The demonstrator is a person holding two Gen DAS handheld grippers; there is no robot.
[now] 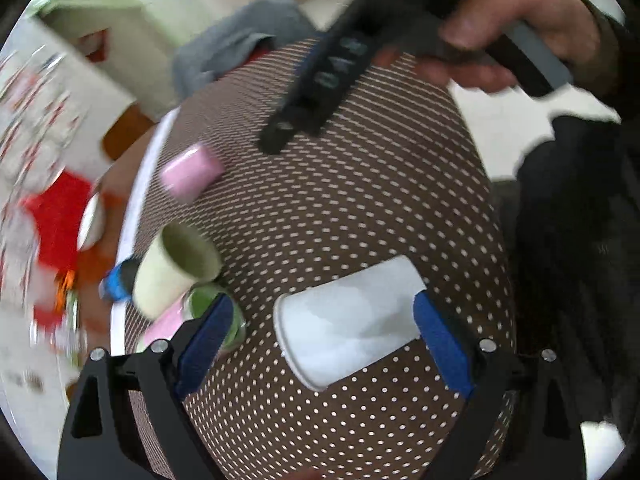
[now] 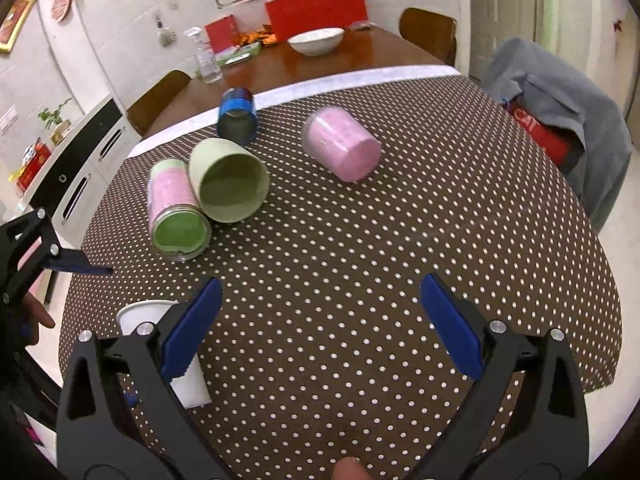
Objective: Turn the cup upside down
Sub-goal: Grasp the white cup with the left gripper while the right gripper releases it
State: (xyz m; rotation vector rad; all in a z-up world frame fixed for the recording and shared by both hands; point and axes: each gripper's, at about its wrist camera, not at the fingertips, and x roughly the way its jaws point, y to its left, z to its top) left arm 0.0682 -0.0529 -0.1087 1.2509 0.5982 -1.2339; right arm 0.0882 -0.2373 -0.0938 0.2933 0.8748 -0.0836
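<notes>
A white paper cup [image 1: 348,322] lies on its side on the brown polka-dot tablecloth [image 1: 340,200]. My left gripper [image 1: 324,344] is open and the cup lies between its blue pads without being clamped; the right pad touches the cup's base end. In the right wrist view the cup [image 2: 152,320] shows at lower left, partly hidden behind my finger. My right gripper [image 2: 320,328] is open and empty above bare cloth. It also shows in the left wrist view [image 1: 276,136], held high by a hand.
A pale green cup [image 2: 228,180], a pink-and-green jar [image 2: 176,208], a pink cup [image 2: 344,148] and a blue cup [image 2: 238,116] lie or stand on the cloth's far half. A bowl [image 2: 316,40] and spray bottle [image 2: 206,60] sit on the wooden table behind. A chair with grey cloth [image 2: 560,120] stands to the right.
</notes>
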